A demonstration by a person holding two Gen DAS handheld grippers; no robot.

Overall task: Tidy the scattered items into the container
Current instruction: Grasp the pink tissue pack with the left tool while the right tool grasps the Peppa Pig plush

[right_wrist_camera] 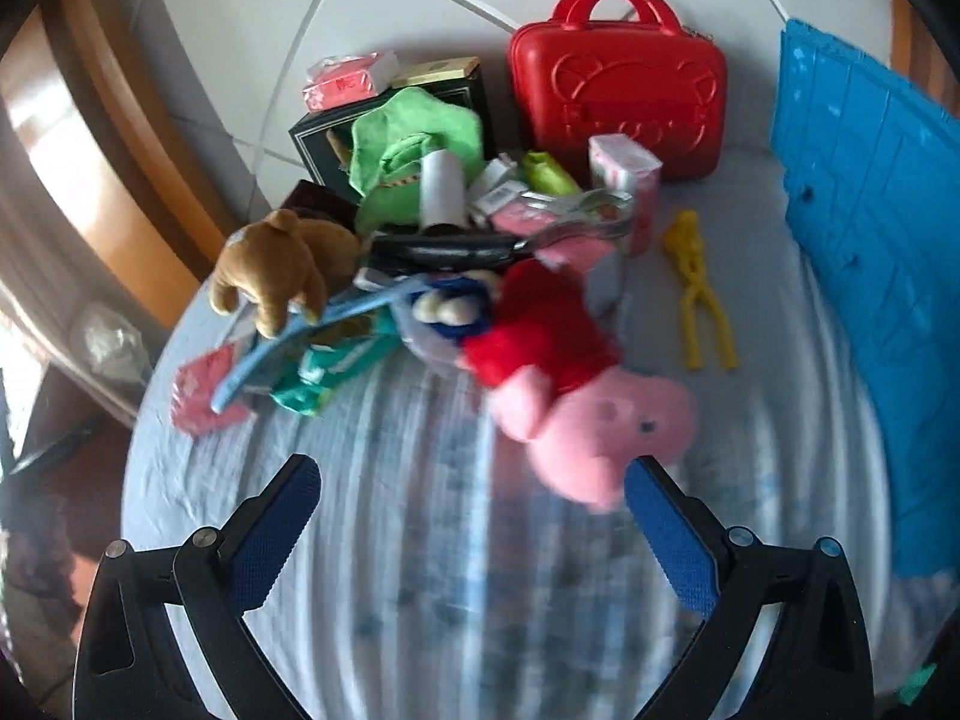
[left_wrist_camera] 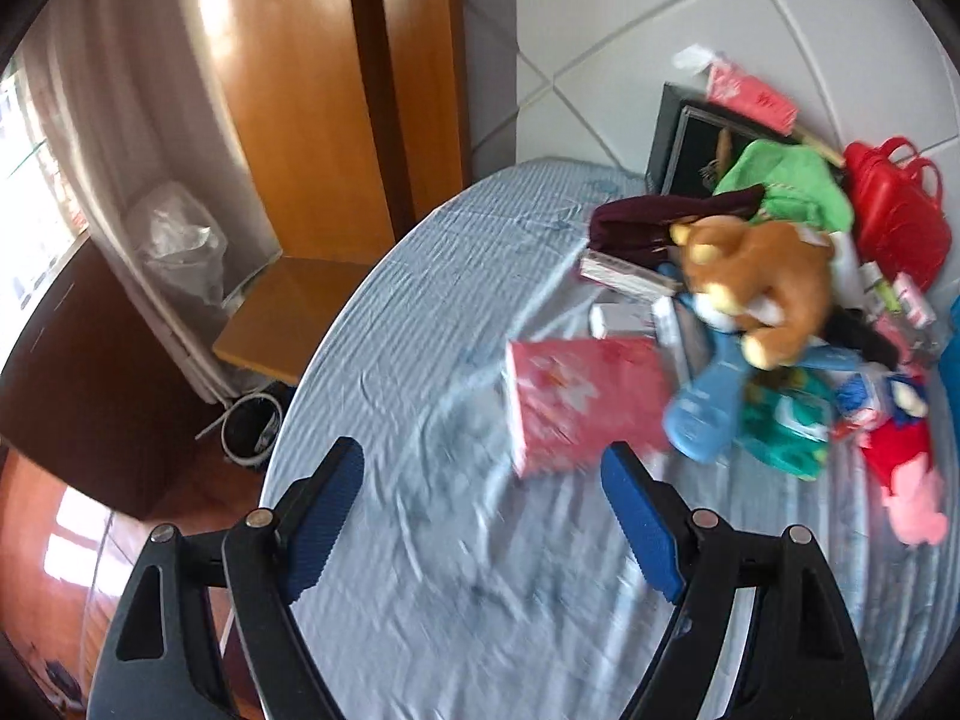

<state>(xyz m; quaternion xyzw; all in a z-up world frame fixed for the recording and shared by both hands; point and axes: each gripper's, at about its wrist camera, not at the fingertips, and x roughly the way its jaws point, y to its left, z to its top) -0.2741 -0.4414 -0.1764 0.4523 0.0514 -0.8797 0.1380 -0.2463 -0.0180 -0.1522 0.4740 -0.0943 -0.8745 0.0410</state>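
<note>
Blue crate stood at the right edge of the right wrist view. Pink pig plush, lower centre, looked soft and light; you could pinch its red body. Right gripper and left gripper gaped wide, empty. Yellow tongs, centre right, looked stiff, slippery.

A home bedroom: striped bedsheet, wooden wardrobe, curtain and plush toys.
</note>
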